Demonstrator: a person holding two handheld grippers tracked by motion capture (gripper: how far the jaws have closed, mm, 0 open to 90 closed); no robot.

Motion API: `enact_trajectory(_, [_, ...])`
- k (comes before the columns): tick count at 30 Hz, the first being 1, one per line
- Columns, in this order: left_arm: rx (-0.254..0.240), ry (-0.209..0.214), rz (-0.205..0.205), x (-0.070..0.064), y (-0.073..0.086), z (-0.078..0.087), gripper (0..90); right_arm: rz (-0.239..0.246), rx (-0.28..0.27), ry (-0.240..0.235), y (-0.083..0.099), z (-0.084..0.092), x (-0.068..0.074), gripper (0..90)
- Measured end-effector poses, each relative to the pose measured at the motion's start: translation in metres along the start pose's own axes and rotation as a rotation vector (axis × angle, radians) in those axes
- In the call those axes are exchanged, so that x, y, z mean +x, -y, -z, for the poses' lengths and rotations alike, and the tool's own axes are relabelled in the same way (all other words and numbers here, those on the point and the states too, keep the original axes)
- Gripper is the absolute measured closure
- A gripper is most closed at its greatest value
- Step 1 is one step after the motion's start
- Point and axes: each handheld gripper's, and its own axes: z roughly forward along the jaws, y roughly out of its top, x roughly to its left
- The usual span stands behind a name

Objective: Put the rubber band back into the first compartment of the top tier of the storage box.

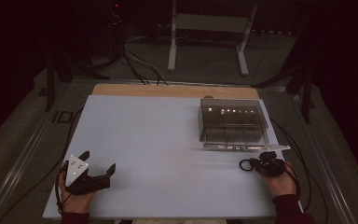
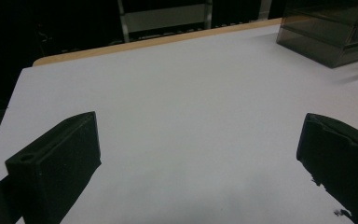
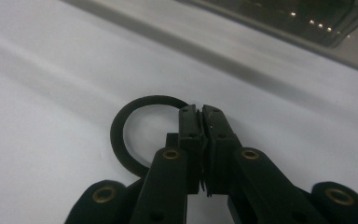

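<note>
A thin black ring [image 3: 120, 140] lies on the white tabletop [image 1: 158, 140] at the near right, and my right gripper [image 3: 200, 113] is shut on its rim, the jaws pressed together over it. In the high view the ring [image 1: 246, 164] sticks out to the left of the right gripper [image 1: 257, 164], just in front of a smoky clear compartment box [image 1: 232, 121]. My left gripper [image 1: 98, 161] rests at the near left. In the left gripper view it [image 2: 200, 149] stands open with only bare tabletop between its jaws.
The box's front flap [image 1: 244, 147] lies open towards the right hand. The same box shows at the upper right of the left gripper view [image 2: 331, 32]. A wooden strip [image 1: 172, 90] edges the table's far side, with a metal stand [image 1: 209, 28] and cables behind it.
</note>
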Motion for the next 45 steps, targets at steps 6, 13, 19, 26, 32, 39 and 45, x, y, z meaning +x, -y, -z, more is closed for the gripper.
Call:
enact_trajectory(6, [-0.001, -0.002, 0.0, 0.0, 0.0, 0.0, 0.5, 0.003, -0.017, -0.005, -0.003, 0.006, 0.002, 88.0])
enact_trajectory(13, [0.0, -0.002, -0.001, 0.0, 0.0, 0.001, 0.5, 0.008, -0.037, -0.012, -0.006, 0.014, 0.005, 88.1])
enact_trajectory(19, [0.001, -0.002, -0.002, 0.0, 0.0, 0.0, 0.5, 0.012, -0.044, -0.018, -0.007, 0.018, 0.007, 88.1])
enact_trajectory(26, [0.002, -0.002, -0.003, 0.0, 0.0, 0.0, 0.5, 0.025, -0.057, -0.037, -0.011, 0.026, 0.012, 88.1])
enact_trajectory(32, [0.0, -0.002, -0.003, 0.0, 0.0, 0.001, 0.5, 0.034, -0.064, -0.047, -0.013, 0.03, 0.015, 88.1])
enact_trajectory(39, [0.001, -0.001, -0.004, -0.001, 0.0, 0.0, 0.5, 0.04, -0.072, -0.053, -0.014, 0.035, 0.018, 88.1])
enact_trajectory(45, [0.0, -0.001, -0.004, -0.001, 0.0, 0.0, 0.5, 0.045, -0.08, -0.056, -0.016, 0.039, 0.02, 88.1])
